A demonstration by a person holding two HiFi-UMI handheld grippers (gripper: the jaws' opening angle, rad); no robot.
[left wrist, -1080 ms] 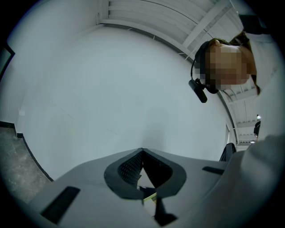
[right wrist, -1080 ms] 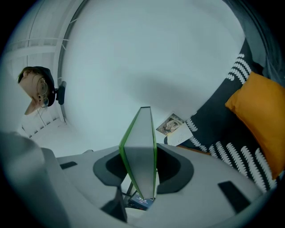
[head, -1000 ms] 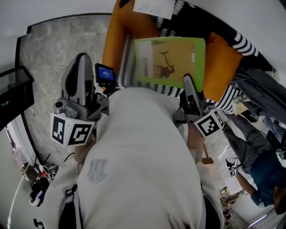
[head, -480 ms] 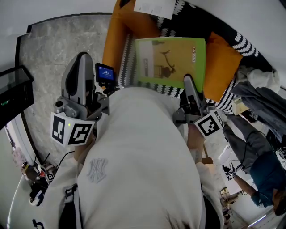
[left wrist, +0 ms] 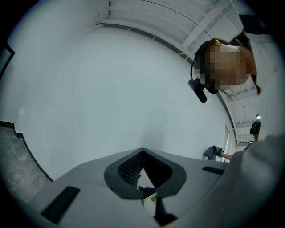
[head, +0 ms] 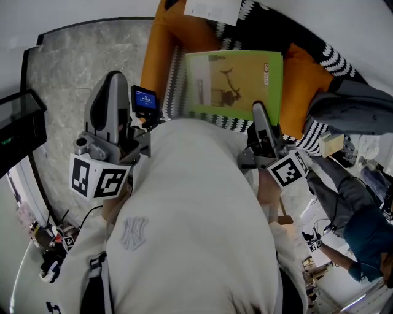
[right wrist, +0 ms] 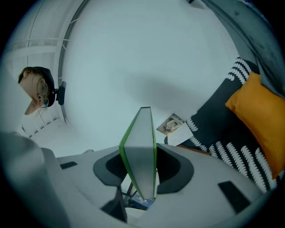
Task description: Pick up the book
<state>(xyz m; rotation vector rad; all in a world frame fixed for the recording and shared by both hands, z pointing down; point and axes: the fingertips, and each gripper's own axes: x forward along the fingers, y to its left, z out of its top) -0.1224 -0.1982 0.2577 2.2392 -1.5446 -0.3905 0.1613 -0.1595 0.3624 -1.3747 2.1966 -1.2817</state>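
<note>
The pick-up looked largely done: the right gripper (head: 259, 113) had its jaws pinched on the green book (head: 236, 80), which stood edge-on between them in the right gripper view and seemed raised off the black-and-white striped throw (head: 331, 58) and orange cushion (head: 304, 86) – though how clear of them could not be told from above. Probably only carrying it away was left. The left gripper (left wrist: 142, 151) had its jaws pressed together on nothing. The person's pale sweatshirt (head: 196, 202) hid the book's near edge and both hands – and a printed sheet (head: 212, 7) was cut off at the top
</note>
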